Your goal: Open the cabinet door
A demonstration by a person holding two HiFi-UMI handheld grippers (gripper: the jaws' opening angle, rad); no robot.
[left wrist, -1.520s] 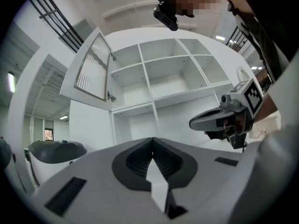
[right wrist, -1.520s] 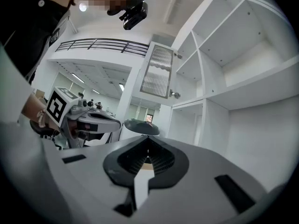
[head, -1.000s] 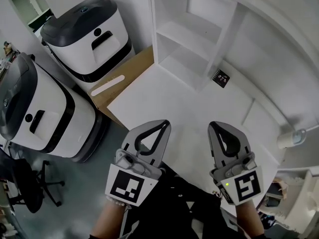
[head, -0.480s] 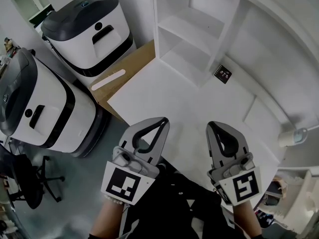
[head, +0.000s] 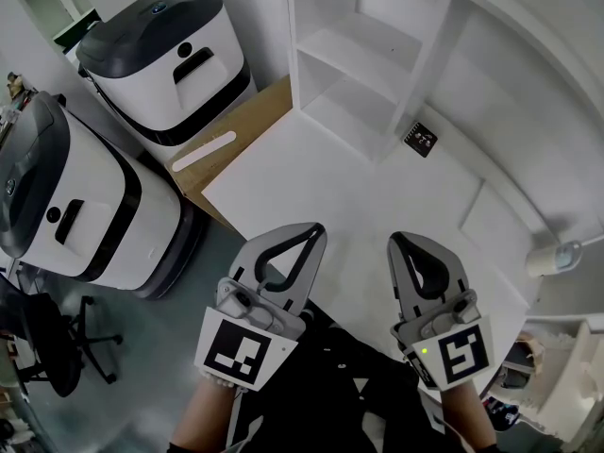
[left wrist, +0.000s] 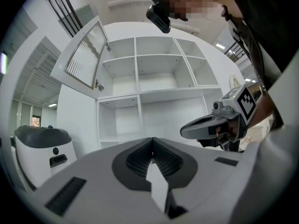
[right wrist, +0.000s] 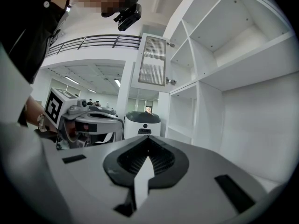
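A white floor (head: 311, 177) fronts the far cabinet (head: 363, 64) in the head view, where left gripper (head: 304, 236) and right gripper (head: 408, 245) hover near, jaws closed on nothing; left gripper view shows the cabinet door (left wrist: 83, 55) swung open far left, right gripper view likewise, probably why they hang back.

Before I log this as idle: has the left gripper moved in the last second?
No. The left gripper sits just as far from the black tag.
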